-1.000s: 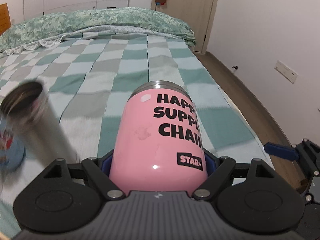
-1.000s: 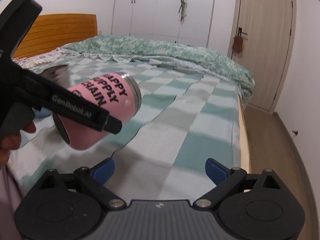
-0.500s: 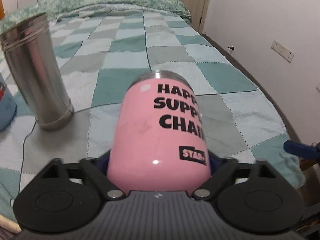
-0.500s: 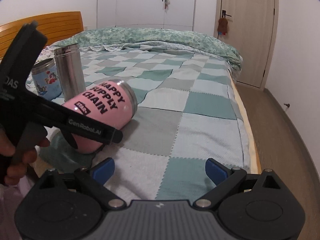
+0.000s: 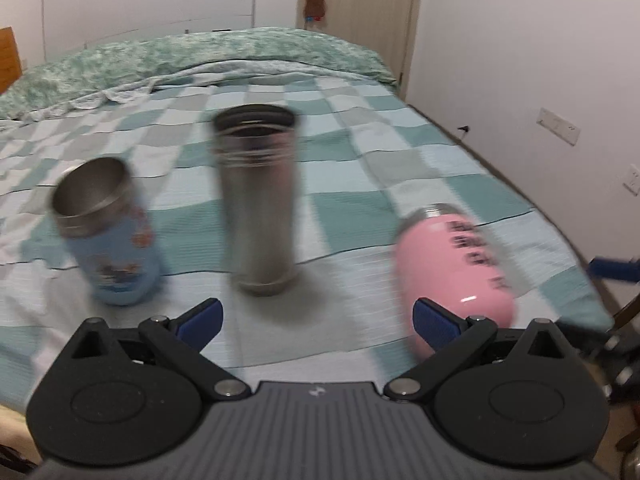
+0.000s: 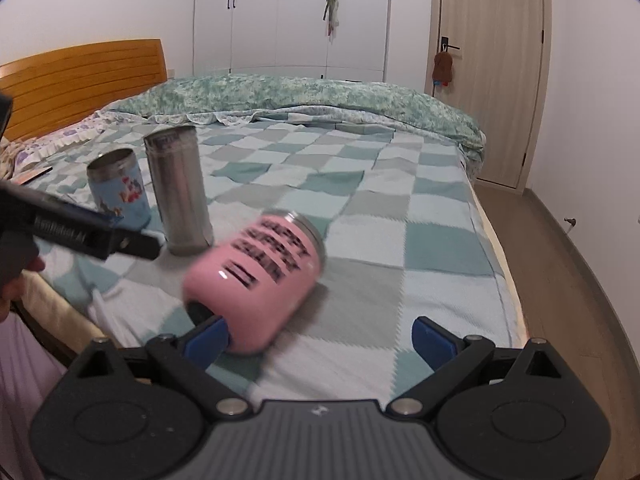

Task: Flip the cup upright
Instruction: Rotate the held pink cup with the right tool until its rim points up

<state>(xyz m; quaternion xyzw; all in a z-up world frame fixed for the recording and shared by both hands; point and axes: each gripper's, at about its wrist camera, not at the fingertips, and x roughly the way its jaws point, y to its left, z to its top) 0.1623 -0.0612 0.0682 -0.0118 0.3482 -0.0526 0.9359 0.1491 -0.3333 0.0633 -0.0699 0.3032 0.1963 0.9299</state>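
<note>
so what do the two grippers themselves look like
Both match: the left gripper and right gripper have matte black linkage arms with silver pivot pins, round black housings, a ribbed grey centre plate and blue finger pads. White lettering runs along the left one's side, blurred.

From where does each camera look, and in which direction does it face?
Left wrist: sits on the left gripper, facing along the bed toward the door; shows its own open fingers, and at far right the right gripper's blue tip.
Right wrist: sits on the right gripper, facing up the bed toward the wardrobe; shows its open fingers, plus the left gripper and hand.
Shared: pink cup lying down, steel cup, blue cup.
</note>
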